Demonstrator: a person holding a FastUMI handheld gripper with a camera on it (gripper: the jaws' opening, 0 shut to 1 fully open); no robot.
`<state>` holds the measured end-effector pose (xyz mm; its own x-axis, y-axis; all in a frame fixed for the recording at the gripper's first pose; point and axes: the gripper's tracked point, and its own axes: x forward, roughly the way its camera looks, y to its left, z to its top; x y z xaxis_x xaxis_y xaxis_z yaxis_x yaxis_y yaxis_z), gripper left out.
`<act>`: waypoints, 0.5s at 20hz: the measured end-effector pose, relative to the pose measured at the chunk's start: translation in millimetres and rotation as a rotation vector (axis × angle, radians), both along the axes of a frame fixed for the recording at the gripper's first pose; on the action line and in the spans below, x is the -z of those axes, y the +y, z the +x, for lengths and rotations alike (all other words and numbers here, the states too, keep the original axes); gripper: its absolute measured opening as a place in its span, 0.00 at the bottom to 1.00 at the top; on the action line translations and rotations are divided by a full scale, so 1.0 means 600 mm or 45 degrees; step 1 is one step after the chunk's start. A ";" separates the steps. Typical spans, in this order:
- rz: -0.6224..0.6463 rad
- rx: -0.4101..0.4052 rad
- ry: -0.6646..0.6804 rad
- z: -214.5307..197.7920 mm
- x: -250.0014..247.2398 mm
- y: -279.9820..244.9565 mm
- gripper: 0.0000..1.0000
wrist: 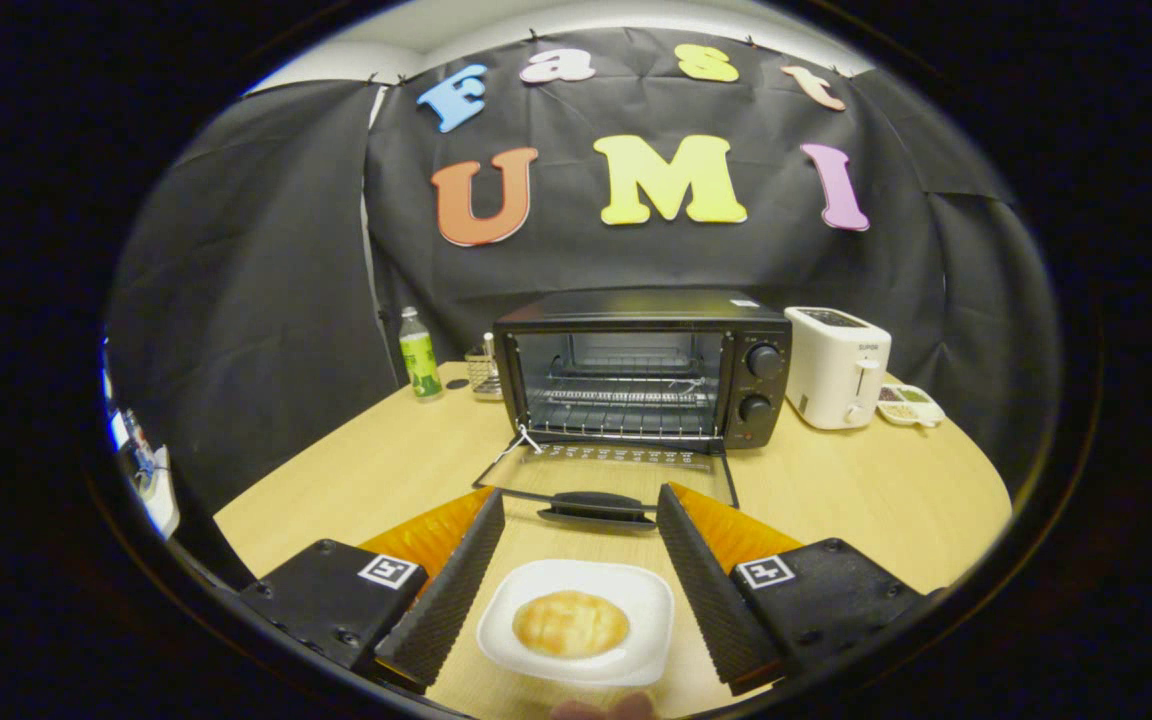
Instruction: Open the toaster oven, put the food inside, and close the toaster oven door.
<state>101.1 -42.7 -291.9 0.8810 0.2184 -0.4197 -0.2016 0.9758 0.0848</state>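
Note:
A black toaster oven (642, 366) stands on the wooden table (866, 500) with its glass door (608, 478) folded down flat toward me, handle (596, 506) nearest. The wire rack inside is bare. A golden bread roll (570, 623) lies on a white square plate (636, 600) on the table, between my two fingers and apart from both. My gripper (581, 510) is open, its ribbed black fingers (456, 590) spread wide either side of the plate, tips level with the door handle.
A white toaster (837, 366) stands right of the oven, with a small dish of food (908, 404) beside it. A green-labelled bottle (420, 356) and a small basket (482, 372) stand to the oven's left. A fingertip (601, 708) shows just below the plate.

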 end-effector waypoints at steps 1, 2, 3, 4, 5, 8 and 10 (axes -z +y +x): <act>0.013 -0.015 -0.014 -0.013 -0.001 -0.001 1.00; 0.031 -0.035 -0.006 -0.028 0.001 -0.002 1.00; 0.053 -0.050 0.000 -0.042 0.004 -0.005 1.00; 0.067 -0.056 -0.003 -0.051 0.004 -0.008 1.00; 0.075 -0.059 -0.015 -0.059 0.005 -0.014 1.00; 0.084 -0.098 -0.003 -0.077 0.032 -0.010 1.00; 0.111 -0.119 0.045 -0.083 0.061 -0.002 1.00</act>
